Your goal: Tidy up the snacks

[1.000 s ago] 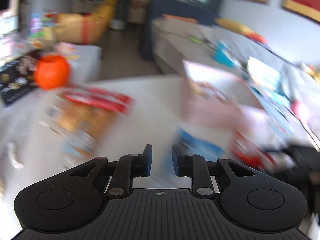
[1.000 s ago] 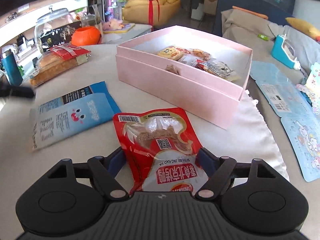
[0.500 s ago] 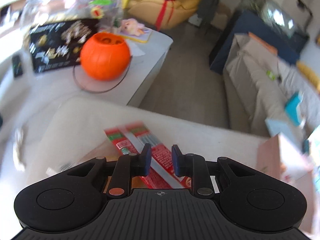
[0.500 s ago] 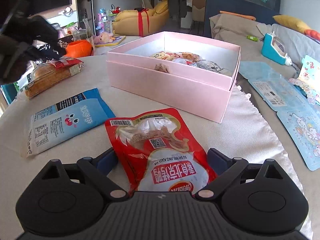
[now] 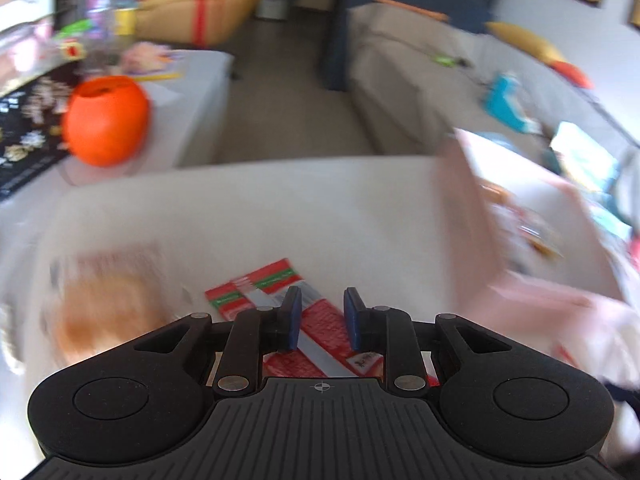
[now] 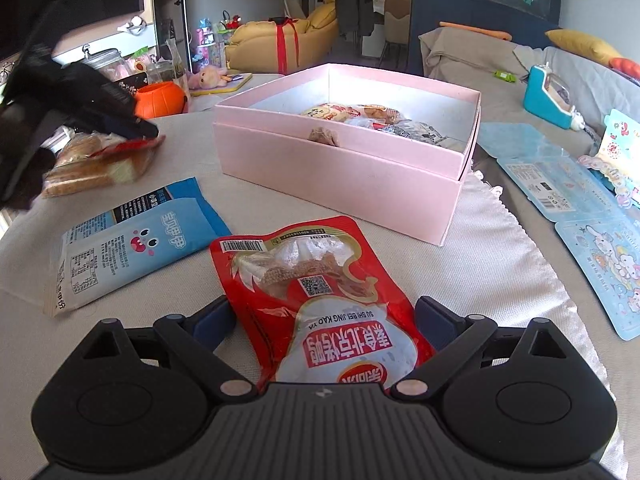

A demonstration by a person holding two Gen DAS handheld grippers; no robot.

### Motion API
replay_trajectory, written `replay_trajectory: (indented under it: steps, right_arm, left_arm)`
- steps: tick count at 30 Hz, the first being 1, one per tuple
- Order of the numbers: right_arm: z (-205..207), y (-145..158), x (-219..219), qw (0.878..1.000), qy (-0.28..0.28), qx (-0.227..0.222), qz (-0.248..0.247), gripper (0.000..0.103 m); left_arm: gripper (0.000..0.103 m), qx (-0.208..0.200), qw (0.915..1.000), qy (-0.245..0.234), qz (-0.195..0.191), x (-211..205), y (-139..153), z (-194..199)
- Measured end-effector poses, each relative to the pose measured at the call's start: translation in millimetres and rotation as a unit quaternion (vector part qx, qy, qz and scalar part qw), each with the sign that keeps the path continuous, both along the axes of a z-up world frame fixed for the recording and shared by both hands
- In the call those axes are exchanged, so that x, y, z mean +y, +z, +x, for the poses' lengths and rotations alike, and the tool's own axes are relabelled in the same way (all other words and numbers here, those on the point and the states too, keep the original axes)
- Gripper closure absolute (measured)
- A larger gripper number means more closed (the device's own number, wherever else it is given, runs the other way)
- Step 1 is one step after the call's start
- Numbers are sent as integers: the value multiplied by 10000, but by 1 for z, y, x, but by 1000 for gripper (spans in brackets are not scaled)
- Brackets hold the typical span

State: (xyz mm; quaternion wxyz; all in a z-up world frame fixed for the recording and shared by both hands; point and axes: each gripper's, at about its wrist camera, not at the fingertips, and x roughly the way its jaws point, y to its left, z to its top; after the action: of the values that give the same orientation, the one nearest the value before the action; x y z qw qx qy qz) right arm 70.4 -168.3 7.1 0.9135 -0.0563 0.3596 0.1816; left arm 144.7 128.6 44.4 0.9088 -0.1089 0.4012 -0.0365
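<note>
Red snack pouch (image 6: 320, 300) lies flat on the cloth-covered table (image 6: 480, 260), lower centre of the right wrist view, its bottom end cut off behind the gripper body. Right gripper (image 6: 324, 316) is spread wide, one finger on each side of the pouch; whether the pads touch it is hard to tell, no clamp visible. Blue snack bag (image 6: 132, 240) lies just left of the pouch. Pink box (image 6: 340, 160) sits beyond, centre frame, with several small wrapped snacks inside, too small to identify.

Left wrist view is badly motion-blurred. Left gripper (image 5: 320, 314) has its jaws narrowly apart, poised over the red label of the bread pack (image 5: 272, 292); contact cannot be judged. In the right wrist view the left gripper appears as a dark smear at upper left, over the bread pack (image 6: 96, 160). Orange pumpkin bucket (image 5: 106, 120) sits upper left.
</note>
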Motion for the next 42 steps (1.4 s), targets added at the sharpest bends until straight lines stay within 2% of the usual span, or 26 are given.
replay_trajectory:
  steps: [1,3,5,7,10,14,19,21,24,28,31,34,37,42]
  right_arm:
    - [0,0,0,10000,-1,-1,-3,6]
    - [-1,0,0,10000,-2,-2,-6,6]
    - [0,0,0,10000,-3,-3,-9,6]
    - [-1,0,0,10000,-2,-6,-14,6]
    - [-2,0,0,10000,-8,-10,-19,6]
    - [-2,0,1,10000,-13,-11,-21,6]
    - [-2,0,0,10000,-11,-11,-20,6]
    - [-2,0,0,10000,-10,-12,-21,6]
    - [-2,0,0,10000,-10,-12,-16,6]
    - [-2,0,0,10000,-9,-12,-18,6]
    - [-2,0,0,10000,-9,-12,-16,6]
    - [-2,0,0,10000,-17,-11,-1,6]
    - [-3,0,-1,10000,-33,-13,20,6]
    - [-3,0,-1,10000,-35,-13,22,6]
  left_arm:
    - [77,-35,9999,-101,-81,-4,2,-10]
    - [77,-113,9998,-139,37,-13,6,-24]
    - [76,-95,9993,12,355,-21,11,-34]
    - [76,-37,9986,238,464,-20,14,-37]
    - [76,244,9972,696,73,-9,8,-27]
    - [75,349,9947,941,-202,5,-2,1]
    - [74,616,9972,327,-257,-22,-15,17]
    - [74,582,9976,342,-168,-29,-17,18]
    - [74,456,9970,490,-387,-24,-11,14]
    - [74,-153,9993,164,289,-23,5,13]
    - [74,-259,9986,-70,452,-9,1,29]
    - [74,182,9995,186,193,13,-16,47]
    - [74,131,9996,204,-154,22,-17,38]
    - [74,281,9991,-123,-292,16,-13,13]
